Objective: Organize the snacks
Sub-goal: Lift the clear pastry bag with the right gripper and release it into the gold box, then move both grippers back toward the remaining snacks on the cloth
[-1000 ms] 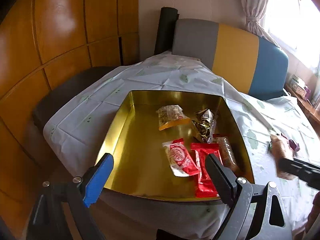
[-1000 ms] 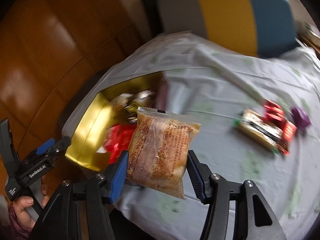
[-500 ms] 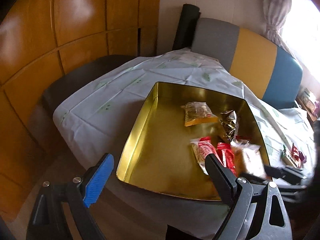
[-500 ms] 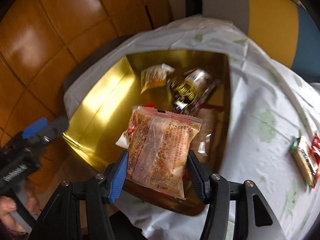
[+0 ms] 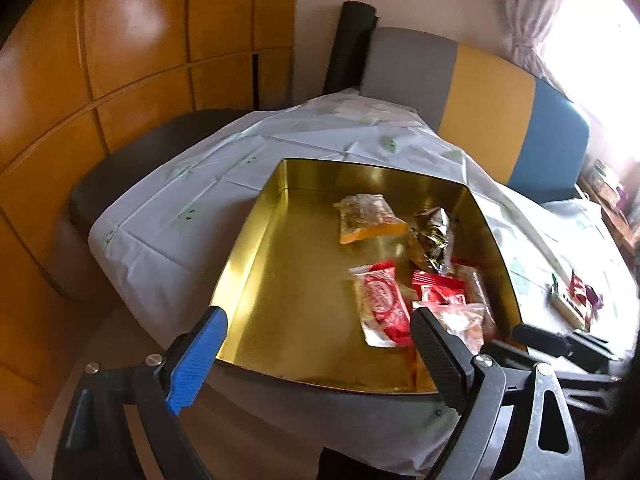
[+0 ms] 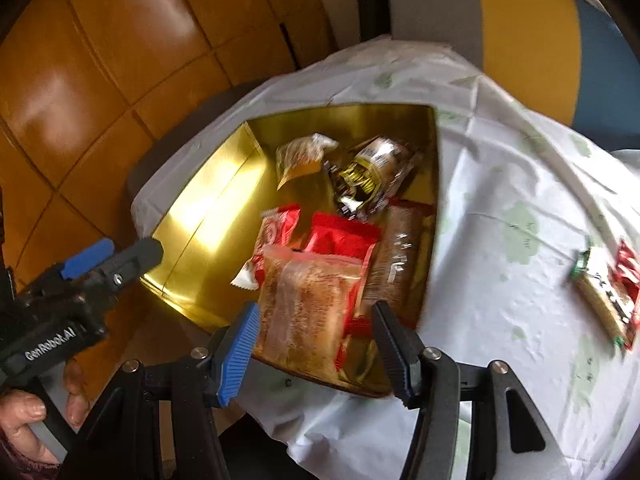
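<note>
Now my right gripper (image 6: 314,342) holds a clear plastic packet of brown crumbly snack (image 6: 306,304) between its blue and black fingers (image 6: 240,344), clamped on the packet's lower part, which stands upright over the near right corner of the shallow gold metal tin (image 6: 208,216). Inside that tin lie a red-and-white wrapped bar (image 5: 380,304), a red wrapper (image 5: 438,290), a gold crinkled foil packet (image 5: 430,236), an orange-edged pale packet (image 5: 368,218) and a long brown packet (image 6: 400,256) along the right wall. My left gripper (image 5: 316,354) hangs at the tin's near edge with its fingers wide apart and nothing between them. The tin sits on a worktop covered with a white cloth with pale green prints (image 6: 500,184). Off to the right on the cloth, well apart from the tin, lie a gold-and-green bar (image 6: 600,300) and a small red wrapper (image 6: 626,268), both blurred.
</note>
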`<state>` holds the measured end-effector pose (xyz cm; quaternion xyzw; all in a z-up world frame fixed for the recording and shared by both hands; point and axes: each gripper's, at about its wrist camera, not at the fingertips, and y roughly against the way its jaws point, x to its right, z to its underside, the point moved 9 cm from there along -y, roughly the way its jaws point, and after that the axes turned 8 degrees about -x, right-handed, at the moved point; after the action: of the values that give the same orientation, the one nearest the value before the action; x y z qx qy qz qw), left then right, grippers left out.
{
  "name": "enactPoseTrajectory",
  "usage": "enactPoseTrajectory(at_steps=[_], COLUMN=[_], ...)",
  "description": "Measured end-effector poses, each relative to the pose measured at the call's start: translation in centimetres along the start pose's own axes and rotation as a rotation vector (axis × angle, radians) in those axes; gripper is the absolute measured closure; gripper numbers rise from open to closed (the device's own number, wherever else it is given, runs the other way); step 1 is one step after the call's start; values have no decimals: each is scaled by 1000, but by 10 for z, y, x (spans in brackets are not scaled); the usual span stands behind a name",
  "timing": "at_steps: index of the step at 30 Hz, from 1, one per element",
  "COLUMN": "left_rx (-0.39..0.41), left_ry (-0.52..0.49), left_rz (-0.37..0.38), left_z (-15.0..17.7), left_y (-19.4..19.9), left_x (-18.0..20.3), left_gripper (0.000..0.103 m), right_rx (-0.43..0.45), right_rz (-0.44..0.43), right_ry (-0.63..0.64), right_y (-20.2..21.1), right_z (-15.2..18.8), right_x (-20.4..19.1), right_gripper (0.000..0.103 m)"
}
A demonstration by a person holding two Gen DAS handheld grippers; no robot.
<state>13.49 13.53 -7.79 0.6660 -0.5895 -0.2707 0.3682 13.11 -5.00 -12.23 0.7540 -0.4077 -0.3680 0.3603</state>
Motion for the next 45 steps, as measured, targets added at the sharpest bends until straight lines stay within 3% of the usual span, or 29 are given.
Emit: enactPoseTrajectory(at_steps=[4, 16, 18, 24, 26, 28, 33, 45], left_rx=[7, 20, 15, 18, 16, 14, 2, -45], left_ry=[-33, -146, -164, -208, -225, -246, -280, -391], left_rz=[14, 55, 61, 83, 90, 99, 124, 172], left_z=[2, 6, 8, 8, 9, 9, 13, 26], left_y=[4, 15, 15, 17, 18, 18, 16, 9], left_x=[13, 59, 66, 88, 96, 105, 124, 171], left_gripper=[10, 10, 10, 10, 10, 10, 10, 9], right_rx=[42, 239, 295, 510, 543, 540, 473, 311], right_rz=[-13, 142, 176, 299, 332, 355, 315, 303], right_ry=[-55, -128, -137, -191, -236, -306, -447, -647], right_y=[17, 85, 102, 166, 181, 190, 192, 161], right_z=[3, 6, 9, 16, 22, 33, 66, 141], right_x=[12, 66, 75, 110, 127, 154, 203, 258], right_gripper=[44, 44, 36, 28, 24, 24, 24, 24])
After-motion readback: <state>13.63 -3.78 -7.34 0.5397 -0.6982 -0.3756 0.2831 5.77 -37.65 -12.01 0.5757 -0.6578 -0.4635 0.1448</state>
